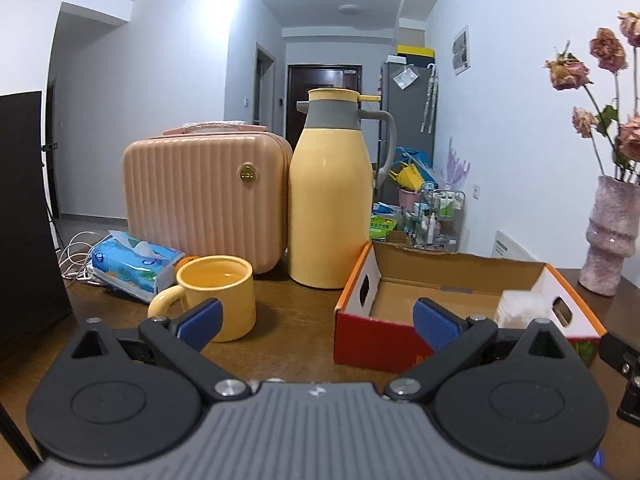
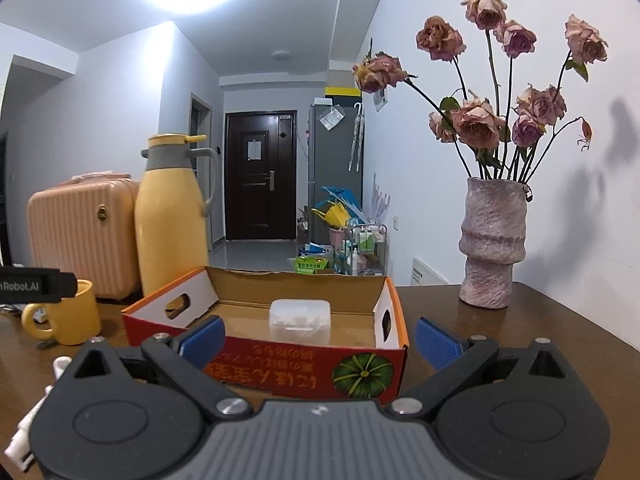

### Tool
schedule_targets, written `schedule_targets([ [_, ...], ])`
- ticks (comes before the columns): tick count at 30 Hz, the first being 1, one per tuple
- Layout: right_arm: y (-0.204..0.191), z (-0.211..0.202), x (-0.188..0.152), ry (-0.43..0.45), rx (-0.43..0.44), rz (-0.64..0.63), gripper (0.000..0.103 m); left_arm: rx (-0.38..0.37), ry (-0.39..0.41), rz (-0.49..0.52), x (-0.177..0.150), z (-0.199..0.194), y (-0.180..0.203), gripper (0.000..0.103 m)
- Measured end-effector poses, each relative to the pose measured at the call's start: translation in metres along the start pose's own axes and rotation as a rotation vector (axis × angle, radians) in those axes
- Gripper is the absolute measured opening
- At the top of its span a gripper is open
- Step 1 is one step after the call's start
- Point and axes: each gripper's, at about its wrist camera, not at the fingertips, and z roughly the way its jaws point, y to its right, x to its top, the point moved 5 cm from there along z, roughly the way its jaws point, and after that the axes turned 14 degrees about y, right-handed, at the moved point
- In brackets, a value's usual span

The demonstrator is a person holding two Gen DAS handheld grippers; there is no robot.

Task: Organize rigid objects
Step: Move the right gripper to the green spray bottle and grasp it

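Observation:
A red and orange cardboard box [image 1: 362, 344] stands open on the brown table [image 1: 296, 312]; it also shows in the right wrist view [image 2: 280, 372]. A clear plastic container [image 2: 299, 316] lies inside it, seen too in the left wrist view [image 1: 520, 308]. A yellow mug [image 1: 224, 300] stands left of the box, also in the right wrist view [image 2: 72, 316]. A yellow thermos jug [image 1: 330, 196] stands behind. My left gripper [image 1: 318, 322] is open and empty, between mug and box. My right gripper [image 2: 320, 340] is open and empty, just before the box's front wall.
A pink ribbed case [image 1: 204, 200] stands left of the jug. A tissue pack [image 1: 132, 264] and white cables [image 1: 76, 256] lie at the far left. A pink vase [image 2: 492, 244] of dried roses stands at the right by the wall. A dark panel [image 1: 24, 216] rises at the left edge.

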Motion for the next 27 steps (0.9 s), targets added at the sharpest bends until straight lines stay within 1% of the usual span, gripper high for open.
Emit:
schedule_targets([
  [5,-0.008,-0.024,-0.007,-0.002,0.014,0.01,0.102,-0.03,0.014,-0.006,-0.001,-0.026,-0.011,0.103],
  [13,-0.018,-0.052,-0.023,-0.033,0.025,0.006,0.102,-0.061,-0.015,-0.015,-0.012,-0.052,-0.033,0.103],
  [22,-0.025,-0.065,-0.037,-0.075,0.044,-0.013,0.102,-0.078,-0.049,0.024,-0.031,-0.064,-0.051,0.103],
  [27,-0.028,-0.063,-0.048,-0.128,0.045,-0.029,0.101,-0.075,-0.077,0.04,-0.04,-0.062,-0.057,0.103],
])
